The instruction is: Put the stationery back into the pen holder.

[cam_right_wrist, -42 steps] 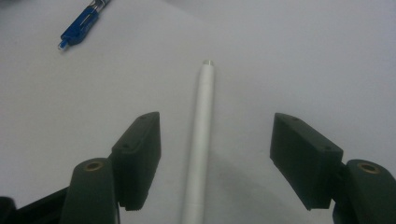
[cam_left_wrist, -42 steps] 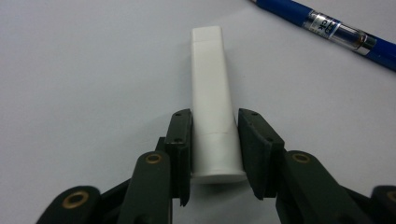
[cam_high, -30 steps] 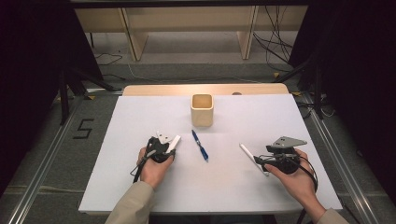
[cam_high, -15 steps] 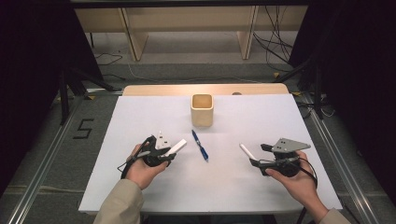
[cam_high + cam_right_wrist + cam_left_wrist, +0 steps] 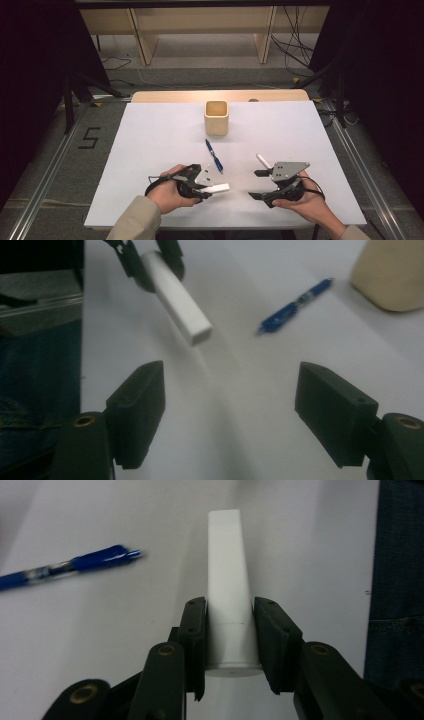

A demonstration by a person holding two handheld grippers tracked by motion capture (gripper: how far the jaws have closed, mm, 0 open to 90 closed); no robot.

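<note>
Left gripper (image 5: 212, 189) had swung its clamped white tube (image 5: 218, 188) level, toward the right gripper (image 5: 257, 183); right jaws, closing slightly, stood wide, empty; handover looked imminent; pen (image 5: 214, 155) lay untouched

I see the cup (image 5: 216, 118) at twelve o'clock on the table (image 5: 150, 150), the pen (image 5: 214, 156) just before it, another pen (image 5: 263, 161) at four o'clock.

Two white tubes (image 5: 218, 188) (image 5: 262, 161), one blue pen (image 5: 214, 155), one beige cup (image 5: 216, 117).
</note>
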